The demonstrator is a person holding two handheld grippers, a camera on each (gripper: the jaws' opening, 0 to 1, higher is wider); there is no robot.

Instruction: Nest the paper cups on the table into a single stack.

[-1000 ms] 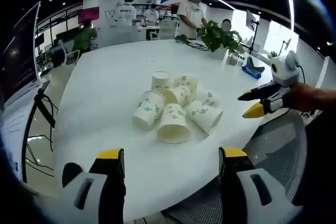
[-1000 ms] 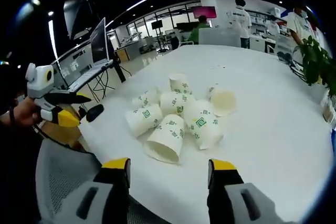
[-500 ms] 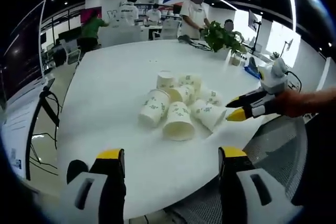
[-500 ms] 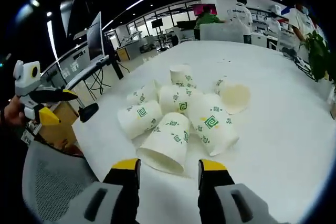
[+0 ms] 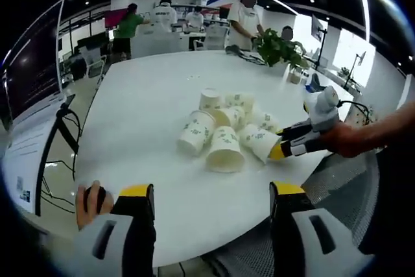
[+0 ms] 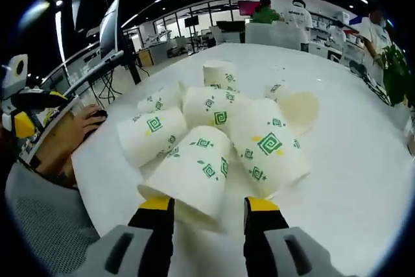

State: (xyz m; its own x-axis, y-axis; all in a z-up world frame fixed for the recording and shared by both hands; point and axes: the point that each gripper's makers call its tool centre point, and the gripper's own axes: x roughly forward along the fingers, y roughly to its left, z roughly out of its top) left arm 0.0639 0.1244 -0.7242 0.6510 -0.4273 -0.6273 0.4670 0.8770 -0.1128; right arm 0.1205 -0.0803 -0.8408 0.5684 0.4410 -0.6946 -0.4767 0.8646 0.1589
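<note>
On the white table (image 6: 363, 180) the paper cups (image 6: 214, 121) lie heaped near your edge, and your right gripper (image 6: 206, 204) has come close, jaws partly open around the nearest cup (image 6: 194, 173), not closed; your left gripper (image 5: 211, 191) waits wide open, empty.

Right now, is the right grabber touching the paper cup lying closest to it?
Cannot tell. In the right gripper view the right gripper has its yellow tips at the rim of the nearest paper cup, overlapping it, with no clear gap or contact.
</note>
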